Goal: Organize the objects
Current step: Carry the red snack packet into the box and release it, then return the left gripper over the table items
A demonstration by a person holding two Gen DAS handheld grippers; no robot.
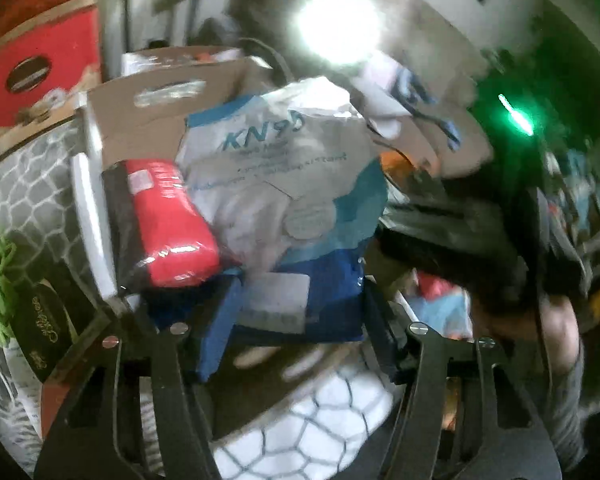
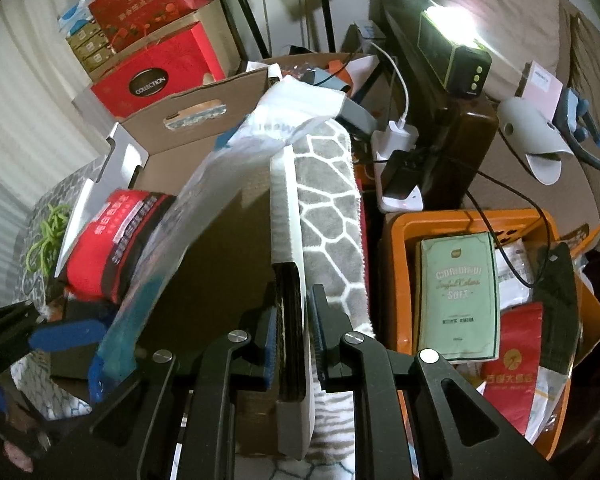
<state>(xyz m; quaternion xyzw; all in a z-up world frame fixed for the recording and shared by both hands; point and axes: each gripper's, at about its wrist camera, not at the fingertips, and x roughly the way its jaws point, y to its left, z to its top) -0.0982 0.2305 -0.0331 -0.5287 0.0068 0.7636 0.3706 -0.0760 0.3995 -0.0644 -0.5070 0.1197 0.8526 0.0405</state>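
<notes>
A brown cardboard box (image 2: 204, 128) stands in front of me with a red packet (image 2: 104, 240) inside, also in the left wrist view (image 1: 168, 220). My left gripper (image 1: 296, 300) is wide open, and a white and blue KN95 mask bag (image 1: 284, 184) lies between its fingers; I cannot tell whether they touch it. The same bag (image 2: 204, 196) drapes over the box in the right wrist view. My right gripper (image 2: 294, 332) is shut on the box's near flap edge (image 2: 290, 280). A grey patterned towel (image 2: 328, 216) hangs over that flap.
An orange bin (image 2: 396, 280) at right holds a green packet (image 2: 458, 292) and a red bag (image 2: 512, 356). Red gift boxes (image 2: 156, 68) are stacked behind. A lit lamp (image 2: 452, 56), chargers and cables (image 2: 396, 148) and a white slipper (image 2: 536, 140) lie to the right.
</notes>
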